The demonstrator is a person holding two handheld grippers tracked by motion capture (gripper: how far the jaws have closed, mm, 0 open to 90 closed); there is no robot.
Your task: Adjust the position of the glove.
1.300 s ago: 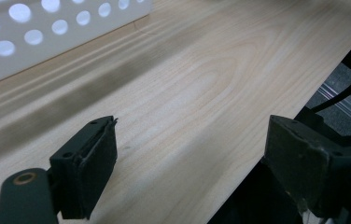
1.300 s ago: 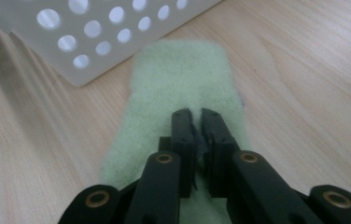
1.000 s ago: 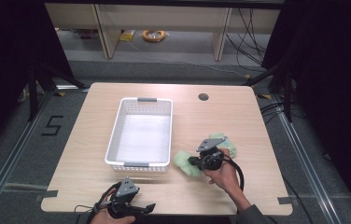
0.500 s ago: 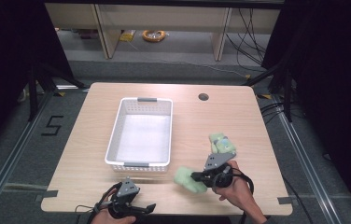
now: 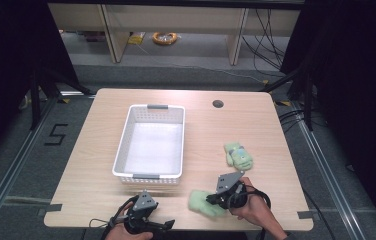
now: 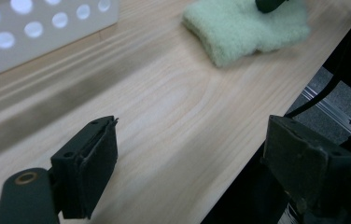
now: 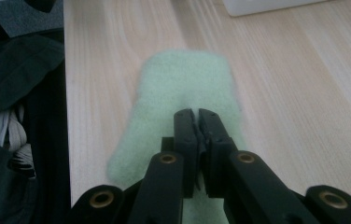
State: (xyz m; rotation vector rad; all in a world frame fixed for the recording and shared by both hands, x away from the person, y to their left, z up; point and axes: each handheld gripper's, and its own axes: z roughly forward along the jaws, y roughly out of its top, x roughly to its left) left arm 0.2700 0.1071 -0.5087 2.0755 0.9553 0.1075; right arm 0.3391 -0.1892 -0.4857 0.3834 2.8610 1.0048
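- Two pale green fleece mittens are seen on the light wooden desk (image 5: 91,170): one plain mitten (image 5: 203,202) near the front edge, and a second, patterned mitten (image 5: 238,154) lying well apart from it, farther back and to the right.
- The plain mitten (image 7: 183,98) is pinched by the right gripper (image 5: 216,199); in the right gripper view its fingers (image 7: 185,133) are pressed almost together, with a fold of the fleece caught between them.
- The mitten's body is spread flat on the desk ahead of those fingers, close to the desk's front edge.
- The left gripper (image 5: 168,224) is held low at the front edge of the desk; its fingers (image 6: 92,163) stand wide apart and nothing is held between them.
- In the left gripper view, the plain mitten (image 6: 243,28) is seen ahead on the wood.
- A white perforated plastic basket (image 5: 121,150) with grey handles is set at the middle of the desk, just behind both grippers, and is seen without contents.
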